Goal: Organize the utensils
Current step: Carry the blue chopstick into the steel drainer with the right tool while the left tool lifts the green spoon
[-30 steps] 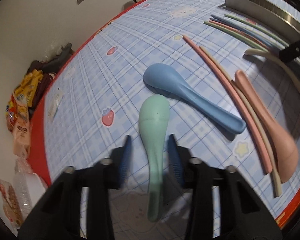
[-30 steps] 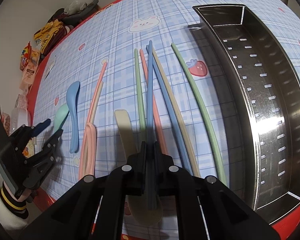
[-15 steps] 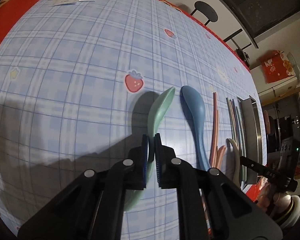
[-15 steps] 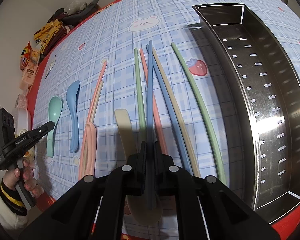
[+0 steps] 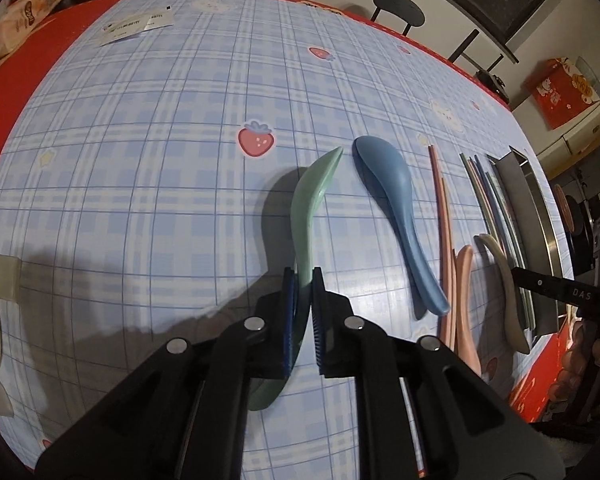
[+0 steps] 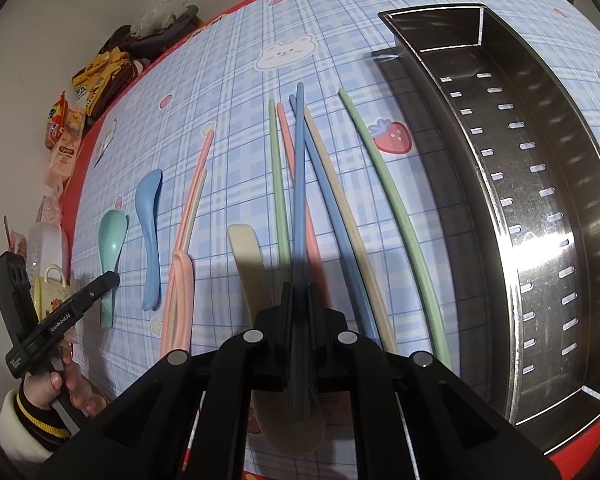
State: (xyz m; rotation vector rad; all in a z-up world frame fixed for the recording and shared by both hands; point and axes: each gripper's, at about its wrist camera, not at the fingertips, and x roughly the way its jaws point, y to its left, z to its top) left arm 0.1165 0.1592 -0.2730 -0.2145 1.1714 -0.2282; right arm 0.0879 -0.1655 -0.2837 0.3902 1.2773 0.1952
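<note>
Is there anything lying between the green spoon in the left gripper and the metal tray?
Yes. The left gripper is shut on the green spoon. Between it and the metal tray lie the blue spoon, the pink spoon, the beige spoon and rows of chopsticks, so it must go over them.

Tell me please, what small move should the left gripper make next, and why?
Probably lift and carry the green spoon toward the metal tray. The left gripper is already shut on its handle, and the tray holds nothing yet. The right gripper holds a blue chopstick.
</note>
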